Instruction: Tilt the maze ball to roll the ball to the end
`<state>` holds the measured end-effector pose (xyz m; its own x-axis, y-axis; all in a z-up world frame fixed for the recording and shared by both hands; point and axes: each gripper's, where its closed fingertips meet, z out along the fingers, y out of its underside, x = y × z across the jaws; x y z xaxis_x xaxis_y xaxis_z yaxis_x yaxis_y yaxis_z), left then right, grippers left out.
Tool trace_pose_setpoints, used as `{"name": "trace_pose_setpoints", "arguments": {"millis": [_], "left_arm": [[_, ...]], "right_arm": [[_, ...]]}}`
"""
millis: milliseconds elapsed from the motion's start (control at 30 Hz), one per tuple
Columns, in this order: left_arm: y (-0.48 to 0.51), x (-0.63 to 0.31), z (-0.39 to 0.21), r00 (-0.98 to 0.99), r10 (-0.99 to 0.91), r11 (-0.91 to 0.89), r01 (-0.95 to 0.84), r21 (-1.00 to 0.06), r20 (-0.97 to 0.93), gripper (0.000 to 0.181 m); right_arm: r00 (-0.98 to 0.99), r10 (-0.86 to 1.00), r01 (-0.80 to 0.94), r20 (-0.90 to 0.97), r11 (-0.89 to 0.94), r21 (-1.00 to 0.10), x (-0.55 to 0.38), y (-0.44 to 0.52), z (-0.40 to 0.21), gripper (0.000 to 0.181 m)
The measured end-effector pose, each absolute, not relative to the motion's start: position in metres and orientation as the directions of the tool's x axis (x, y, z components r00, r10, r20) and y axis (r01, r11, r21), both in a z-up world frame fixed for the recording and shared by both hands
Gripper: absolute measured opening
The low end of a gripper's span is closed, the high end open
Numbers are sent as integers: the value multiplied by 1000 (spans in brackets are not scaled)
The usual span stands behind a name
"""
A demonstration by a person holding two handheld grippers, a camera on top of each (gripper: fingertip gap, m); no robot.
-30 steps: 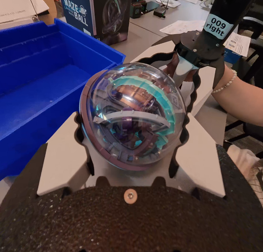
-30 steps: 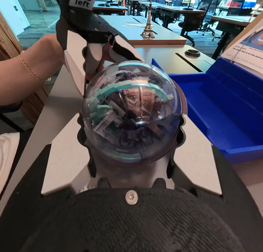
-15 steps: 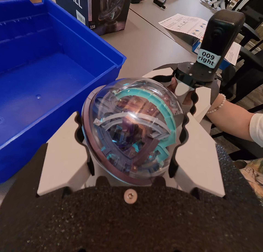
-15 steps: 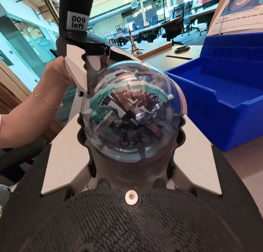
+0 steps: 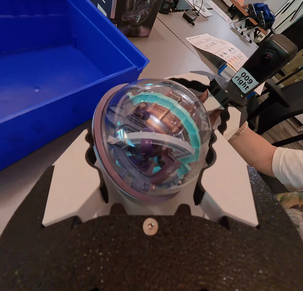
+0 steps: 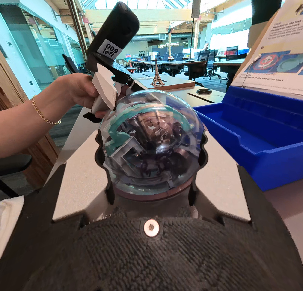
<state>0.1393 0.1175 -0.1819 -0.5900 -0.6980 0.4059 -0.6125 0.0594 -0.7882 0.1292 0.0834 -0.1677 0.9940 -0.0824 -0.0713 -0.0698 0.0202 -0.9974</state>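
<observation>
Both the left gripper (image 5: 151,145) and right gripper (image 6: 151,149) pinch the maze ball (image 5: 151,143) from opposite sides, probably for controlled tilting; blue bin (image 5: 49,69) at 10 o'clock.

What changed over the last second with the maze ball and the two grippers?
Both grippers turned the maze ball together: the right wrist view now looks up to the ceiling beams instead of down at the desks, and the right gripper has tipped over sideways in the left wrist view. Nothing was let go; left gripper and right gripper stay clamped on the sphere beside the blue bin.
</observation>
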Motion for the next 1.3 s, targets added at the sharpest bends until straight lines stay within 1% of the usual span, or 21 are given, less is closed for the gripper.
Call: {"name": "trace_pose_setpoints", "arguments": {"millis": [167,400,567,833,933,1033,1067,1100,1200,1300], "left_arm": [[117,132,-184,-608,-684,77,-610,-789,403,135],[120,138,-185,-564,-668,-23,-638,-770,486,134],[118,137,-188,-534,-622,-93,-676,-731,573,134],[115,142,-187,-532,-618,-128,-658,-742,579,134],[111,140,-190,-606,-623,-41,-605,-795,494,140],[105,134,-206,-732,-631,194,-469,-862,256,149],[105,133,-212,-756,-629,270,-430,-862,180,152],[104,134,-213,-760,-632,295,-418,-859,153,153],[104,134,-215,-749,-633,306,-474,-826,195,153],[99,129,-217,-725,-613,239,-548,-802,313,152]], "right_arm": [[996,-76,46,45,15,-999,122,84,-167,118],[968,-107,215,227,-113,-970,122,92,-187,137],[968,-107,214,225,-102,-971,121,92,-184,142],[981,-109,153,163,-90,-984,125,89,-183,139],[985,-116,116,126,-90,-989,129,87,-183,139],[986,-129,91,102,-91,-992,134,84,-184,139],[987,-130,85,97,-91,-992,135,84,-185,139],[986,-127,95,108,-100,-990,135,83,-186,139],[989,-122,70,80,-80,-994,135,82,-184,139],[992,-111,59,64,-45,-997,133,81,-179,141]]}}
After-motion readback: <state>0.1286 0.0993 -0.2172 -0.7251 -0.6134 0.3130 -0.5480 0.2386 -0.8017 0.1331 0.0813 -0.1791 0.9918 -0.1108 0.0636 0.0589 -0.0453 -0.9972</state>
